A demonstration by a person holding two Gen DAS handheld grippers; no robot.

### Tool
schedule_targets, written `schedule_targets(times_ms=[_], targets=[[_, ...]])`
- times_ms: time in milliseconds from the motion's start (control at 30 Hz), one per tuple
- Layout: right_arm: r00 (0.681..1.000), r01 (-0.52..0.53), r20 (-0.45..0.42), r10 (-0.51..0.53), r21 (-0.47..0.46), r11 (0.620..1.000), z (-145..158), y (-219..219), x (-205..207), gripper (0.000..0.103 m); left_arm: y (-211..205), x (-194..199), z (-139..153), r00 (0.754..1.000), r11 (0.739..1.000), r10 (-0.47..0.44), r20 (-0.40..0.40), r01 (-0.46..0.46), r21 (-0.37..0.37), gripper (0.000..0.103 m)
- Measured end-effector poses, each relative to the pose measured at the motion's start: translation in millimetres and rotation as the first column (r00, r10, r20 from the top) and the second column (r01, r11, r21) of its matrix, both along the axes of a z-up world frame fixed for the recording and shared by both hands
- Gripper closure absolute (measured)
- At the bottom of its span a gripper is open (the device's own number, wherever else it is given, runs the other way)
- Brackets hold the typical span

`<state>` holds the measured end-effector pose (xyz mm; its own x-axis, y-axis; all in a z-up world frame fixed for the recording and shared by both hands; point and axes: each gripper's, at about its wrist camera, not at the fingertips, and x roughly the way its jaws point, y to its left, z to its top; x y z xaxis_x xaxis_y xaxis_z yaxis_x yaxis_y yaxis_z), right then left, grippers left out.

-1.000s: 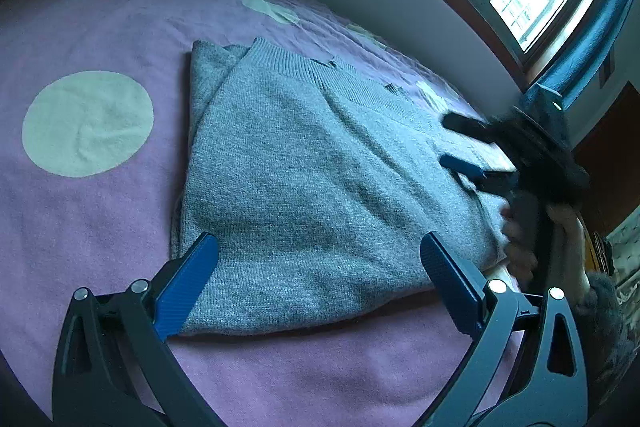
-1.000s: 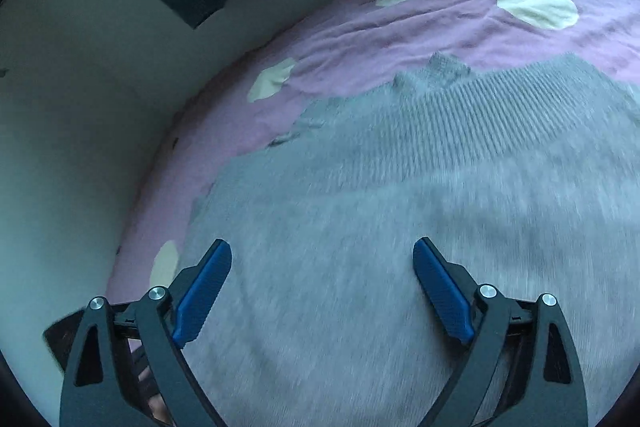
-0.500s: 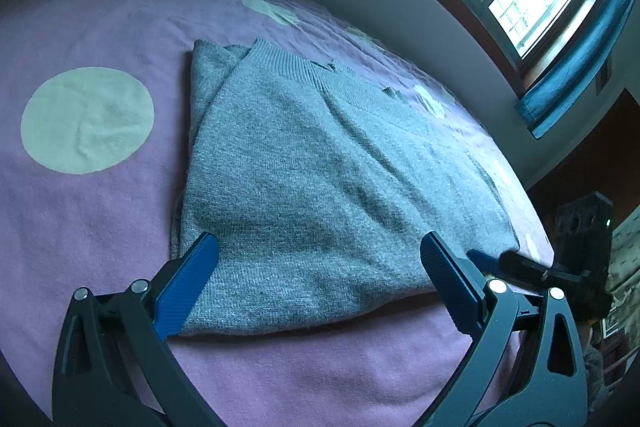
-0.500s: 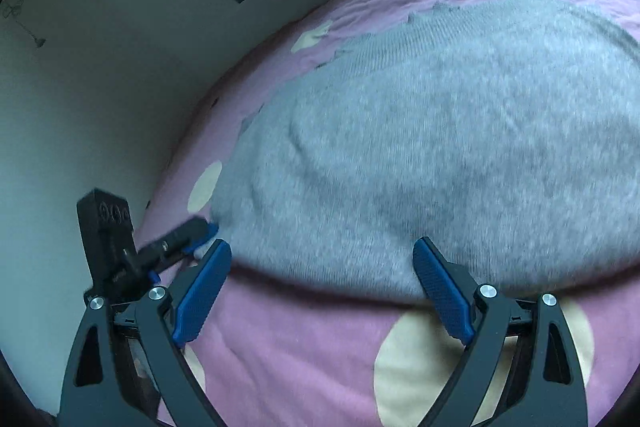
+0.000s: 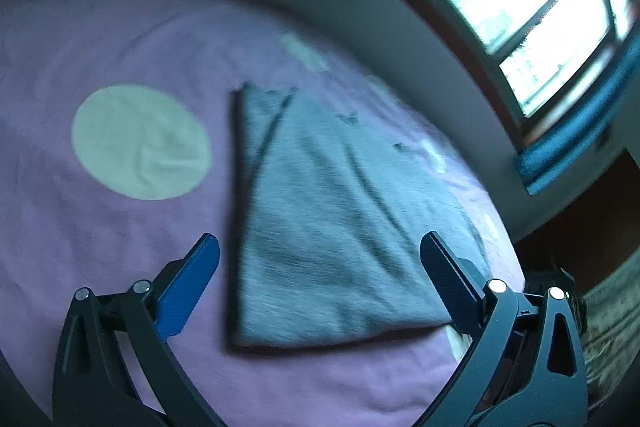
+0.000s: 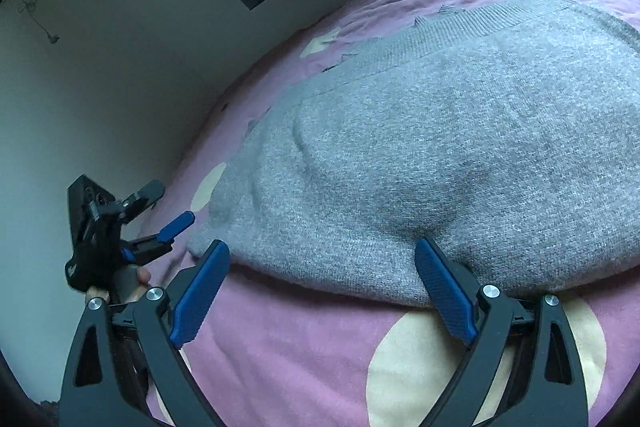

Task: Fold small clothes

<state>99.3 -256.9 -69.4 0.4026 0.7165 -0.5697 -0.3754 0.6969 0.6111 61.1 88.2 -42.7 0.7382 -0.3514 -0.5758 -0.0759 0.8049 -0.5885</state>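
A grey knit sweater (image 5: 332, 219) lies folded on the purple bedspread (image 5: 100, 247); it also shows in the right wrist view (image 6: 440, 155). My left gripper (image 5: 320, 291) is open and empty, held above the sweater's near edge. It also appears at the left of the right wrist view (image 6: 160, 211), off the sweater's corner. My right gripper (image 6: 324, 291) is open and empty, low at the sweater's near hem, its right finger (image 6: 440, 283) against the knit. The left wrist view is blurred.
The bedspread has pale round spots (image 5: 140, 143), one under my right gripper (image 6: 408, 367). A white wall (image 6: 120, 87) runs along the bed's far side. A bright window (image 5: 532, 11) with teal curtains (image 5: 568, 143) is at the upper right.
My left gripper has pulled back and risen, so the sweater looks smaller and blurred. My right gripper has left the sweater's top and dropped to its near hem. Both stay open.
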Motion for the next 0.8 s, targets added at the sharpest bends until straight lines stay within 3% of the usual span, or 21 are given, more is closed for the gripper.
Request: schedule_targets(times_ms=[133, 300, 367, 533, 767, 800], targets=[[1.000, -0.001, 0.003, 0.001, -0.004, 1.000, 1, 0, -5, 0.009, 14, 20, -15, 0.996, 0.993, -0.056, -0.066, 0.049, -0.110, 0.003], [1.000, 0.000, 0.002, 0.000, 0.003, 1.000, 1, 1, -1, 0.008, 11, 43, -18, 0.994, 0.986, -0.089, -0.059, 0.079, -0.145, 0.007], [1.000, 0.001, 0.002, -0.001, 0.004, 1.000, 1, 0, -1, 0.008, 8, 55, -23, 0.993, 0.986, -0.088, -0.075, 0.077, -0.146, 0.026], [1.000, 0.000, 0.002, 0.000, 0.011, 1.000, 0, -1, 0, 0.008, 3, 71, -26, 0.993, 0.991, -0.096, -0.074, 0.088, -0.104, 0.036], [1.000, -0.002, 0.004, 0.002, 0.014, 1.000, 1, 0, -2, 0.007, -1, 82, -39, 0.987, 0.981, -0.129, -0.093, 0.114, -0.155, 0.085], [1.000, -0.003, 0.003, 0.002, 0.014, 1.000, 1, 0, -2, 0.007, 0, 83, -39, 0.987, 0.980, -0.128, -0.097, 0.111, -0.163, 0.088]])
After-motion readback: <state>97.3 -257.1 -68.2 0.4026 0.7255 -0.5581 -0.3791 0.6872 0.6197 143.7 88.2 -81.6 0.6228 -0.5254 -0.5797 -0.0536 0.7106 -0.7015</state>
